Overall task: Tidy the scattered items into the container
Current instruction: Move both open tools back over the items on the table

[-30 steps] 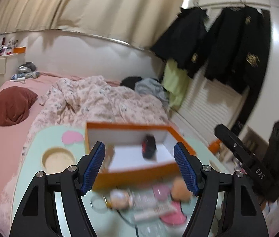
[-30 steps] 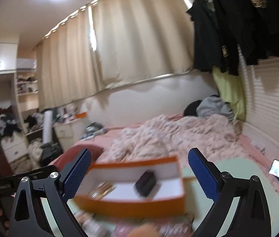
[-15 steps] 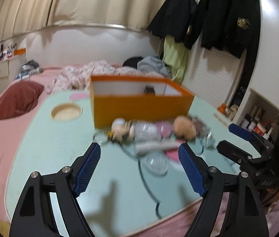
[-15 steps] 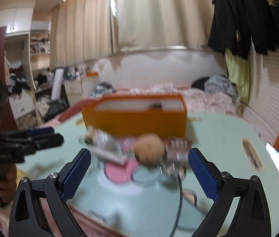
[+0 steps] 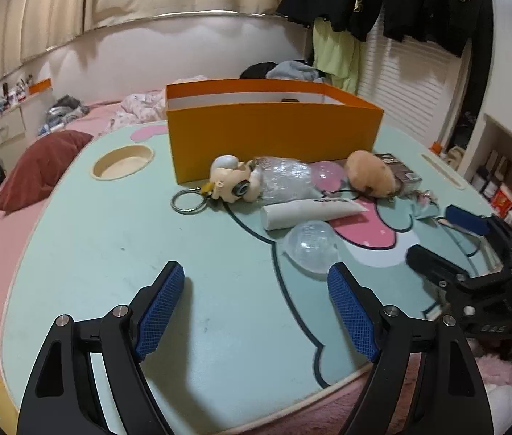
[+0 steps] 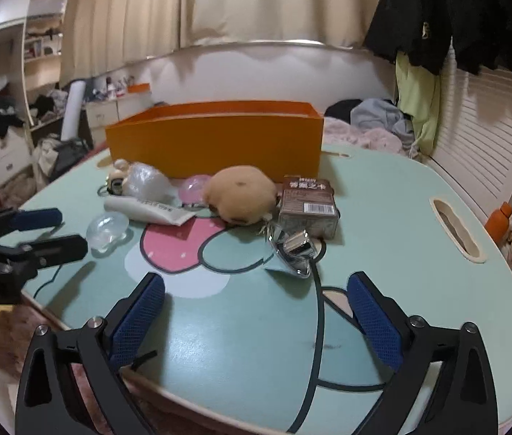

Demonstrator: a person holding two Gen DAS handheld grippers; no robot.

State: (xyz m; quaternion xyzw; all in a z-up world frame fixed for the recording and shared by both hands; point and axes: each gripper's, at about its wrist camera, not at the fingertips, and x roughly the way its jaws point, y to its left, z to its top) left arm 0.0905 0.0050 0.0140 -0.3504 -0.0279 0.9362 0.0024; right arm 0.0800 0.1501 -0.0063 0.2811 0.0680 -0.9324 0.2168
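Note:
An orange box [image 5: 274, 134] [image 6: 216, 137] stands at the far side of a mint green table [image 5: 111, 253]. In front of it lie a doll-head keychain [image 5: 228, 179], a bubble-wrapped bundle [image 5: 285, 181], a white tube [image 5: 310, 212], a clear capsule [image 5: 310, 246], a tan plush [image 6: 241, 194], a brown carton [image 6: 308, 201] and a shiny metal piece [image 6: 294, 250]. My left gripper [image 5: 256, 304] is open and empty, low over the table's near edge. My right gripper [image 6: 256, 311] is open and empty, near the metal piece.
A round cup recess [image 5: 123, 161] sits left of the box and a slot [image 6: 455, 232] at the table's right. A bed with a red pillow [image 5: 38, 166] lies behind. Clothes hang on the right wall [image 6: 437, 36]. An orange bottle [image 6: 497, 221] stands beside the table.
Both grippers have dropped from above the box to low over the table's near side and pulled back. The scattered items now lie ahead of the open fingers.

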